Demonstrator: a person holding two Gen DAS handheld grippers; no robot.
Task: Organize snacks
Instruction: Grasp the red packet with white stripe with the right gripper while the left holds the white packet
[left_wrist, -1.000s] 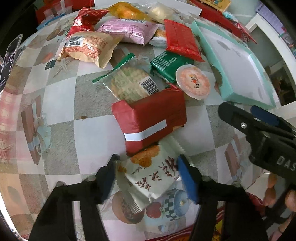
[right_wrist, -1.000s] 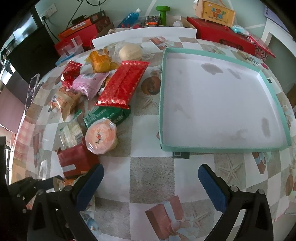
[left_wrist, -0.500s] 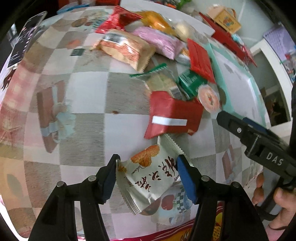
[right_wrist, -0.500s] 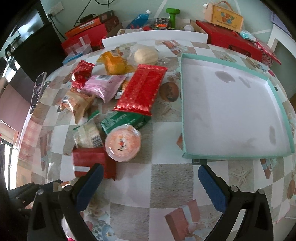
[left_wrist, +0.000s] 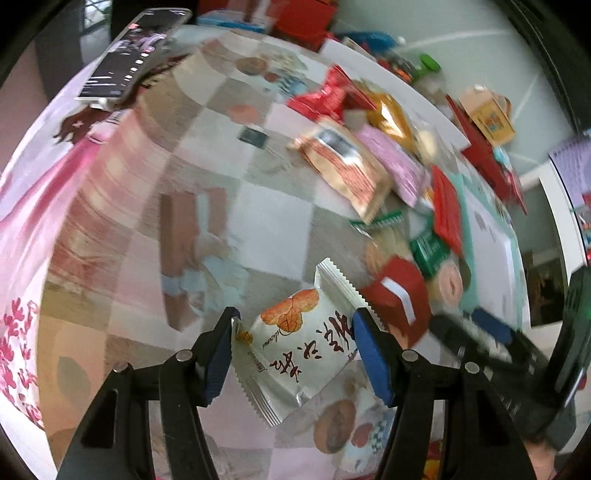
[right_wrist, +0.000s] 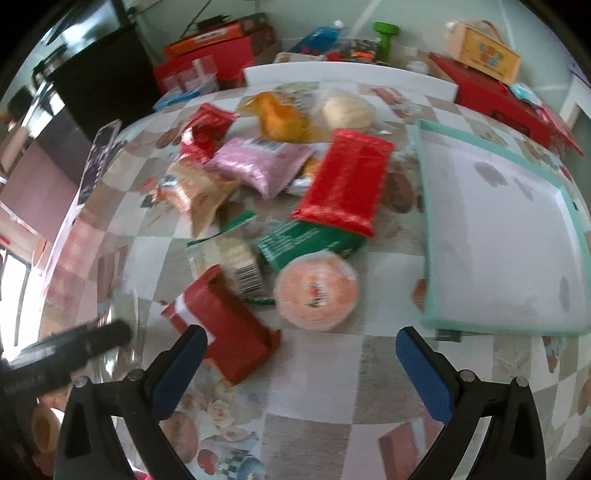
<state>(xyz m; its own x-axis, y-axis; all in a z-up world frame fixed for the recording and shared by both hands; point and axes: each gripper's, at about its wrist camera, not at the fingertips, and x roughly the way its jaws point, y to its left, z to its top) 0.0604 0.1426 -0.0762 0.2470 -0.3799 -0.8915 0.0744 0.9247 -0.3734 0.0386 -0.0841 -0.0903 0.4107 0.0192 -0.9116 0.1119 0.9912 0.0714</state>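
The left gripper (left_wrist: 293, 354) has its fingers (left_wrist: 371, 354) clamped on a white snack packet (left_wrist: 299, 350) with an orange picture and red lettering, and against the views from a second ago the packet keeps the same place between the blue pads while the worktop (left_wrist: 266, 221) behind it has swung and blurred — so the grip is unchanged and the hand is carrying the packet across the worktop, clear of the surface as far as I can judge. The red box (left_wrist: 400, 295) that lay just ahead of the packet a second ago now sits off to its right, beside the round orange-lidded cup (left_wrist: 450, 284), which suggests the packet has been drawn away from the pile. The right gripper (right_wrist: 299, 363) has its fingers (right_wrist: 424, 373) wide apart with nothing between them; its view has slid toward the pile, so the red box (right_wrist: 229, 332) and the cup (right_wrist: 317, 291) now lie close ahead of it, while the teal-rimmed tray (right_wrist: 424, 236) has shifted toward the right edge of the worktop in its view. The tray shows no snacks in it — the sorting is, by my reading, at its very start, with one packet in hand and the loose heap toward the worktop's far edge waiting.
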